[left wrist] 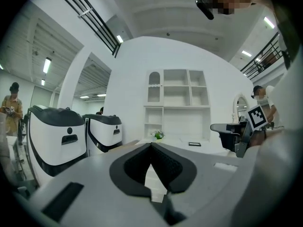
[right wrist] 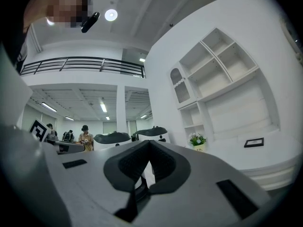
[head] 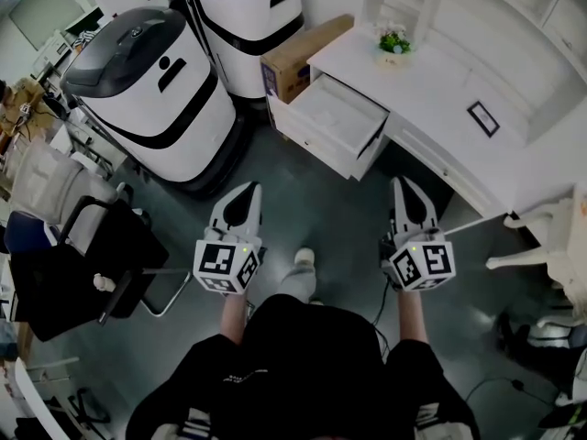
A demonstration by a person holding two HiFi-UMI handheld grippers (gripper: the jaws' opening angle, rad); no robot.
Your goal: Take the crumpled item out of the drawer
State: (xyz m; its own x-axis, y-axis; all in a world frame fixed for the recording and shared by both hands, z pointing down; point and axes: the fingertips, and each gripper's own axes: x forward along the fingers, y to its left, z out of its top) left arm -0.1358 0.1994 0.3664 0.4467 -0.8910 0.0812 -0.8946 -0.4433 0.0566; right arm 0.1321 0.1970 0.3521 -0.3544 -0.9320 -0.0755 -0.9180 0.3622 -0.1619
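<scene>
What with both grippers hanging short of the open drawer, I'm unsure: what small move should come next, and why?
Probably step closer and bring the right gripper toward the open drawer, opening its jaws on the way. Both it and the left gripper are shut, empty and short of the desk, and the drawer's contents are not clear.

We stood on a glossy grey floor [head: 321, 209] in a bright white hall. Ahead ran a long white surface [head: 431, 90] with open shelves [left wrist: 177, 96] above it. A small potted plant [head: 395, 40] and a dark picture frame [head: 483, 118] sat on top. Two big white-and-black machines [head: 151, 94] and a cardboard box [head: 298, 58] stood to our left, with a black chair [head: 87, 264] nearer. Strip lights [right wrist: 103, 107] lit the ceiling.
</scene>
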